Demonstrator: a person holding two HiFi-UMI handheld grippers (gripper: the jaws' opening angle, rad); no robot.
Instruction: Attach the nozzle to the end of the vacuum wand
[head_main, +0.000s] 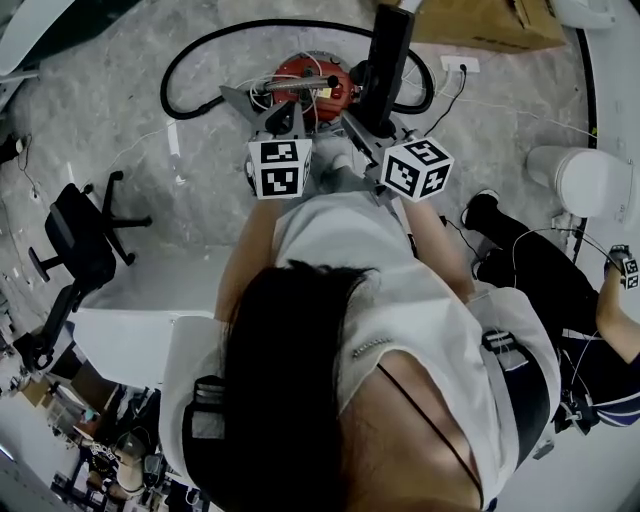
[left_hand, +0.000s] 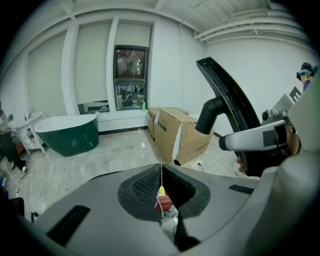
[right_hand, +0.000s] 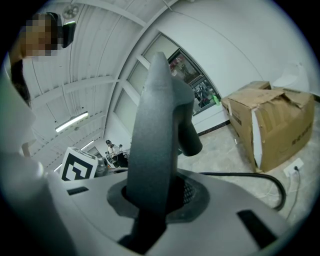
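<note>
In the head view my right gripper (head_main: 372, 128) is shut on the black vacuum nozzle (head_main: 386, 58), a long flat floor head that stands upright with its round neck free. From the right gripper view the nozzle (right_hand: 157, 135) rises between the jaws of that gripper (right_hand: 154, 196). My left gripper (head_main: 287, 115) hangs over the red vacuum body (head_main: 312, 82), and a chrome tube (head_main: 300, 85) lies across that body. Its jaws (left_hand: 161, 174) are shut with nothing held. The left gripper view has the nozzle (left_hand: 227, 97) up at the right. A black hose (head_main: 185, 65) loops on the floor.
A cardboard box (head_main: 490, 22) (left_hand: 176, 131) (right_hand: 270, 125) stands beyond the vacuum. A black office chair (head_main: 80, 240) is at the left, a white cylinder (head_main: 585, 180) and another person's leg (head_main: 540, 280) at the right. A green bathtub (left_hand: 67, 132) stands by the far wall.
</note>
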